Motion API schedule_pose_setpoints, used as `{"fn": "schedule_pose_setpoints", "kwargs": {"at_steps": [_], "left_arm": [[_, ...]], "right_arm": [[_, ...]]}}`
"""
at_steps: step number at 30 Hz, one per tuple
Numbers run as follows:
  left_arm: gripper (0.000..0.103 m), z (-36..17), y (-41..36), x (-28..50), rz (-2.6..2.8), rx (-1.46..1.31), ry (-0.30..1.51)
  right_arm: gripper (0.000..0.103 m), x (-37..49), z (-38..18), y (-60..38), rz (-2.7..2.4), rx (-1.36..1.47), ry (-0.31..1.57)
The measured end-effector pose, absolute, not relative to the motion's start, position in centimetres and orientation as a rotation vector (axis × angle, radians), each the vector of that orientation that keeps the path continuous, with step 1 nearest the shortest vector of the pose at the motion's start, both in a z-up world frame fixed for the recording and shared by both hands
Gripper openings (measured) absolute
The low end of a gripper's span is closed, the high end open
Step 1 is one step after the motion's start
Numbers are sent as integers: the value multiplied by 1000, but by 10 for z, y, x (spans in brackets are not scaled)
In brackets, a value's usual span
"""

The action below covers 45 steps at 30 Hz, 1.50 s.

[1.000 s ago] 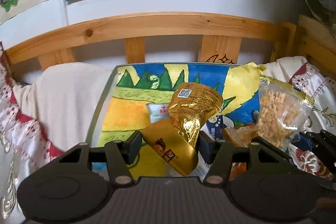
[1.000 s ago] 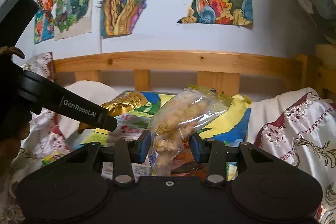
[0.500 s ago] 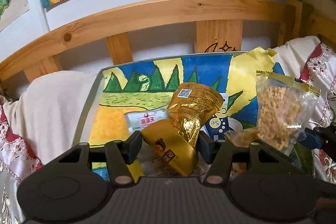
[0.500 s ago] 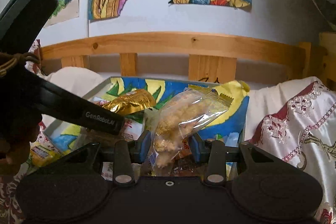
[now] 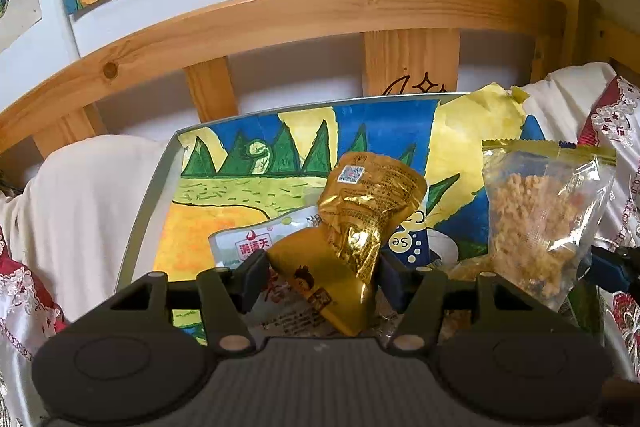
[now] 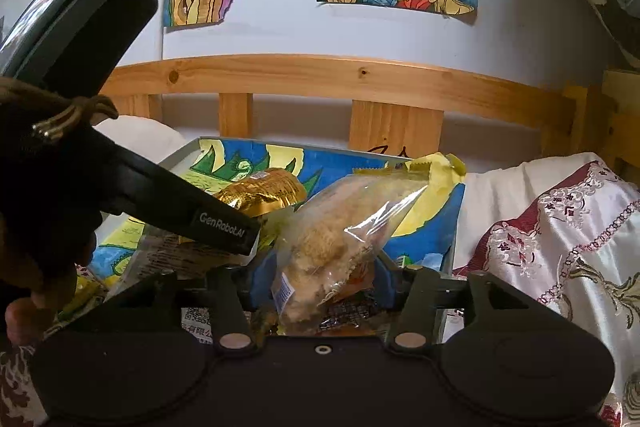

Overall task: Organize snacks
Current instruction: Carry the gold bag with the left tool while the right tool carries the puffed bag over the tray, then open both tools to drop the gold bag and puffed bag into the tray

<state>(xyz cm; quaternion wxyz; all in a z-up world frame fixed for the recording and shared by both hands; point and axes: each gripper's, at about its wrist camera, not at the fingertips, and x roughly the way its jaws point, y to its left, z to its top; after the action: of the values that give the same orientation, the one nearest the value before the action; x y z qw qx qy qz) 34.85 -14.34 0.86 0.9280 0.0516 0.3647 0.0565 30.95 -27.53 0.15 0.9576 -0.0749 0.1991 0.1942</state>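
So, left claw (image 5: 320,267): pinching the crinkled gold foil snack pouch (image 5: 360,211) low down, with a pad against each side as far as I can tell.
Gold pouch axis: standing up out of the jaws and leaning a bit right, with the printed top pointing away from the camera.
Right claw (image 6: 320,275): its jaws have just been opening. The clear plastic bag of pale crunchy bits (image 6: 336,239) sits between them, and the grip looks let go rather than squeezed.
Clear bag axis: bottom end down near the pads, sealed yellow top tilted up and to the right, away from the claw.
Under both: a pile of other packets, including a white packet with a red label (image 5: 248,243) just below the left claw's pouch.
Landing spot: a shallow grey tray (image 5: 160,187) lined with a bright painted paper, directly ahead of and below both claws.
Who's nearer: the right claw has the tray's right side, the left claw the middle. Each pack just needs to go down, not sideways, I reckon.
Far end: a wooden bed rail (image 5: 320,11) behind the tray.
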Motion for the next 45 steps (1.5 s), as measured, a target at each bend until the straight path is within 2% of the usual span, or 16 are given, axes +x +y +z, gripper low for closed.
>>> {"fn": "schedule_pose_setpoints", "kwargs": {"at_steps": [6, 8, 10, 17, 21, 25, 45], "left_arm": [[75, 8, -135, 351, 117, 44, 775], [86, 10, -131, 350, 128, 18, 769], [88, 13, -126, 348, 126, -20, 751], [98, 28, -116, 338, 133, -68, 697], [101, 36, -110, 325, 159, -49, 655], [102, 43, -102, 309, 183, -44, 633], [102, 63, -48, 204, 268, -164, 559]], "right_arm": [[66, 309, 2, -276, 371, -165, 391], [71, 310, 2, -278, 355, -157, 388], [79, 310, 2, -280, 349, -147, 385], [89, 308, 2, -281, 343, -140, 376], [99, 304, 6, -283, 344, -131, 356], [102, 300, 10, -281, 317, -144, 322], [102, 226, 45, -278, 273, -98, 169]]}}
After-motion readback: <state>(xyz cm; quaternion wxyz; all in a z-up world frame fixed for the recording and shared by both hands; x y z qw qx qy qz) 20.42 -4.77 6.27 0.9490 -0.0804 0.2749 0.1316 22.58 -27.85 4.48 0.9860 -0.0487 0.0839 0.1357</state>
